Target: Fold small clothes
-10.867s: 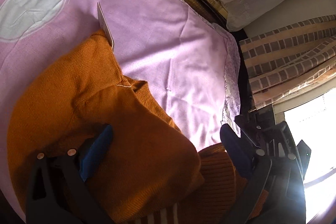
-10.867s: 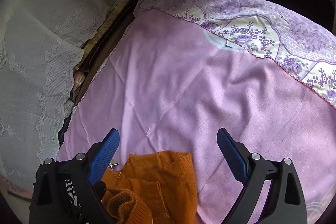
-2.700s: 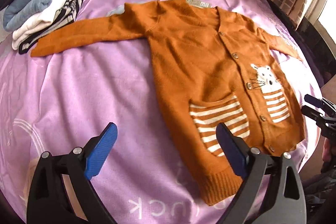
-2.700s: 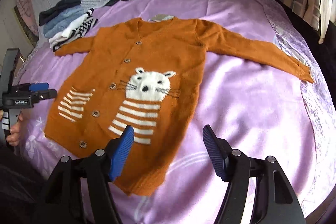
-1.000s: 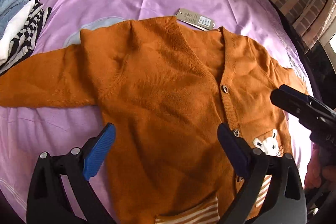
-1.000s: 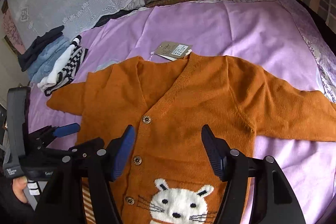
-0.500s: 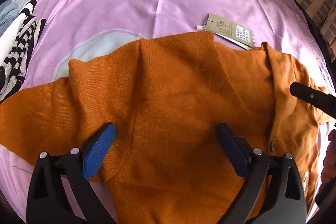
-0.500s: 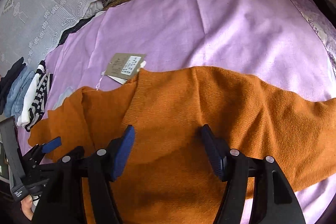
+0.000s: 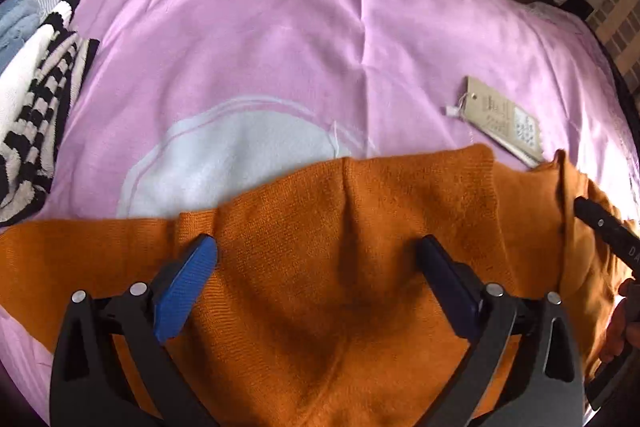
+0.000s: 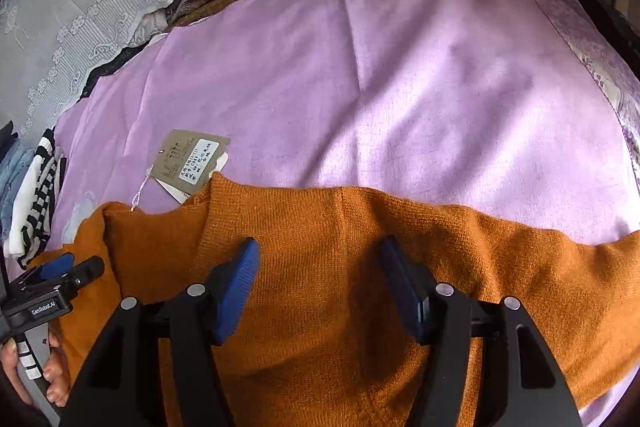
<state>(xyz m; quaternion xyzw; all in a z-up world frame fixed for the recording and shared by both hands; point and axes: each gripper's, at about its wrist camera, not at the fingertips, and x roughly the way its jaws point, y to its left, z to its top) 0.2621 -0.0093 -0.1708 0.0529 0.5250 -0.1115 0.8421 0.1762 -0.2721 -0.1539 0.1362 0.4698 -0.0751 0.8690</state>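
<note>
1. We hold the left gripper (image 9: 316, 255) low over the orange cardigan (image 9: 340, 267), its jaws spread wide with knit showing between them and nothing pinched. We cannot tell whether the tips touch the cloth.
2. Our right gripper (image 10: 320, 263) sits the same way over the other shoulder, jaws spread and holding nothing.
3. The cardigan lies flat on the bed, on the pink sheet (image 9: 280, 47), neckline toward 12 o'clock and sleeves running out toward 9 and 3 o'clock. We judge it is spread like this so both shoulders can be taken at once.
4. The paper hang tag (image 10: 188, 163) lies on the sheet at the collar, at 10 o'clock from the right gripper; it should be kept out of the fold.
5. A stack of folded clothes (image 9: 36, 115) waits at 9 o'clock on the bed edge, likely where this piece goes afterwards.
6. We judge folding has not yet begun; pinching both shoulders comes next.
</note>
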